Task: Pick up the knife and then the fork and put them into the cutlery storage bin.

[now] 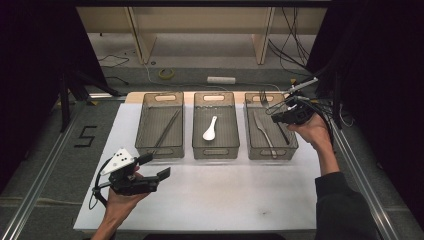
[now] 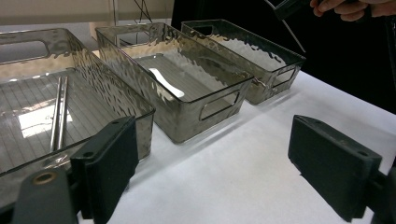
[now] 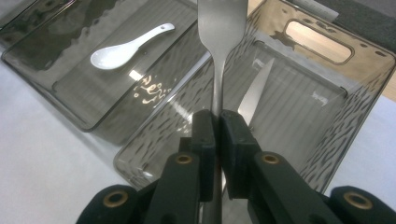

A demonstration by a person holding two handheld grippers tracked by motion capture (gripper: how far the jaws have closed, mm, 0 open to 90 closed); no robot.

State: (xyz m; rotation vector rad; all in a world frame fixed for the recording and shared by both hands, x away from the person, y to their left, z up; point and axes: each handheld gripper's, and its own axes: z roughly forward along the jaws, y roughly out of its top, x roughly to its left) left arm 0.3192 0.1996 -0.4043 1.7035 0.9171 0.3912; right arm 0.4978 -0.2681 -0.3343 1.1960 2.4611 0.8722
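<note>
Black jaws of the right gripper (image 3: 218,122) pinch a metal fork (image 3: 218,32) by its neck, handle running down between them, poised above the right bin (image 3: 364,100), likely for sorting. Below the jaws lies another utensil (image 3: 254,93). Left of them, a white spoon (image 3: 128,46) sits in the middle bin (image 3: 28,60). Over on the left gripper (image 2: 212,163), jaws gape empty above bare table (image 2: 224,172), chopsticks (image 2: 60,112) binned beside them.

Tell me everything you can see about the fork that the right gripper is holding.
The fork looks like plain, dull silver metal. The right gripper is shut on its narrow handle, jaws pressed to either side. It is held in the air over the right bin, touching only the jaws. In the high view its prongs point up, away from the person.
</note>
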